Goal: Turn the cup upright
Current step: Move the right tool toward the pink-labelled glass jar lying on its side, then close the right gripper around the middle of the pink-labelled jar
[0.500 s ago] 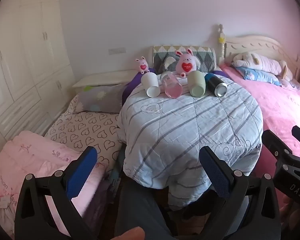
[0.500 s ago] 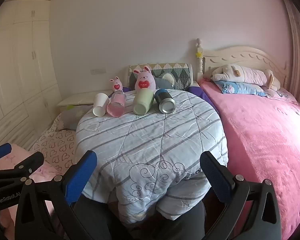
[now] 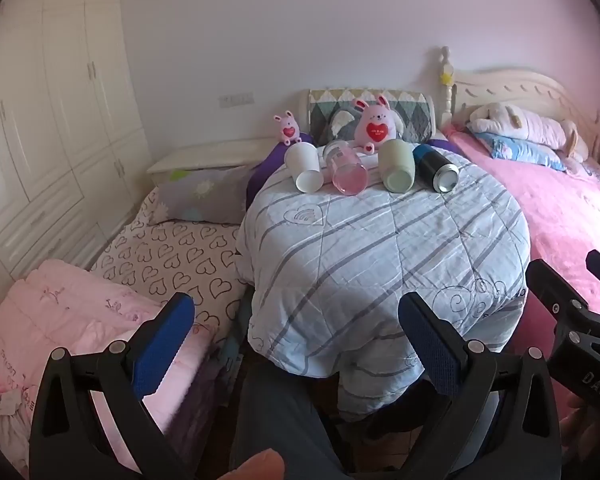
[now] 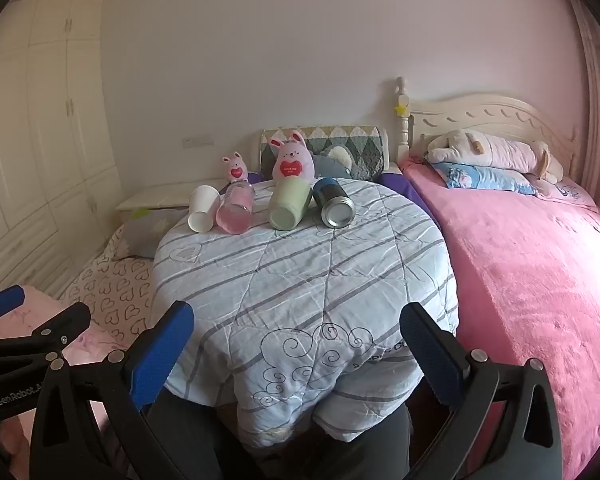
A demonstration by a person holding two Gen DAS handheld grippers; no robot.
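Several cups lie on their sides in a row at the far edge of a round table covered by a striped blue quilt [image 3: 380, 248] [image 4: 300, 280]: a white cup [image 3: 304, 167] [image 4: 202, 209], a clear pink cup [image 3: 346, 172] [image 4: 236, 212], a pale green cup [image 3: 397, 166] [image 4: 289, 205] and a dark blue metal cup [image 3: 436, 168] [image 4: 334, 202]. My left gripper [image 3: 296, 344] is open and empty, well short of the cups at the table's near edge. My right gripper [image 4: 298, 344] is also open and empty, at the near edge.
Two pink plush rabbits [image 3: 376, 126] [image 3: 287, 128] sit behind the cups. A pink bed [image 4: 540, 264] with a plush toy lies to the right, a heart-print bed [image 3: 168, 256] and white wardrobe [image 3: 48, 128] to the left. The person's legs show below the table.
Both views have shifted only slightly; the cups lie as before and both grippers stay open.
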